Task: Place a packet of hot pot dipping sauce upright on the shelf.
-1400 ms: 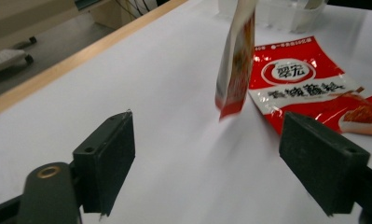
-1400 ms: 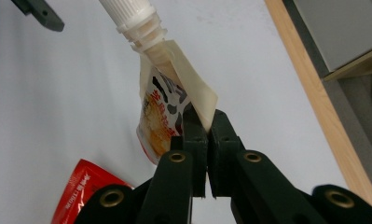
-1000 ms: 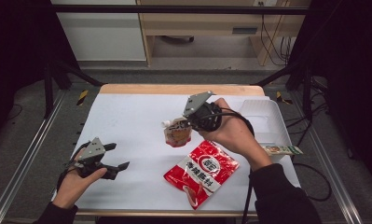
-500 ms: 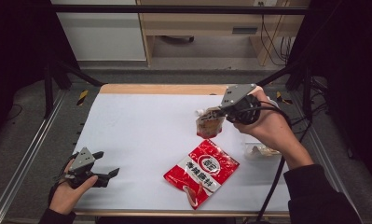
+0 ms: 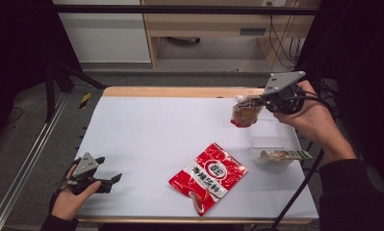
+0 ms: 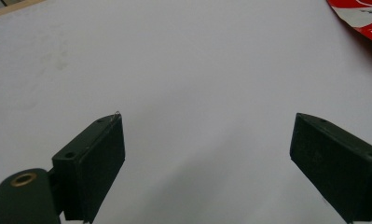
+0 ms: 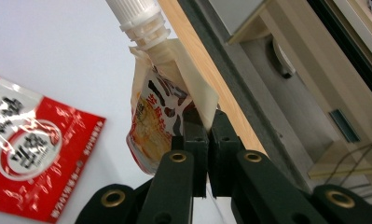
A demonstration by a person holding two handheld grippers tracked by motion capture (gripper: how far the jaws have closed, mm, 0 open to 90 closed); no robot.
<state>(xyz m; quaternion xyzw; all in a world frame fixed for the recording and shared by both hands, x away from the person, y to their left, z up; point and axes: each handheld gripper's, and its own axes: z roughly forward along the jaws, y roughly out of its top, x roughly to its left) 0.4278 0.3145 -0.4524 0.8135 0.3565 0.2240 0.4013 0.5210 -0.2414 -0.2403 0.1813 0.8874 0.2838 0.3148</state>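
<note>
Presently: right gripper clamped on spouted pouch by one thin edge, upper right; slippage risk above clear bin. Left gripper wide, empty.

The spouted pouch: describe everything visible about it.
The pouch is a soft, glossy cream sachet printed with dark lettering and orange-red food art, topped by a ribbed white screw cap. The right tongs pinch its side edge, so it hangs above the table's far right corner, beside the clear tray.
</note>
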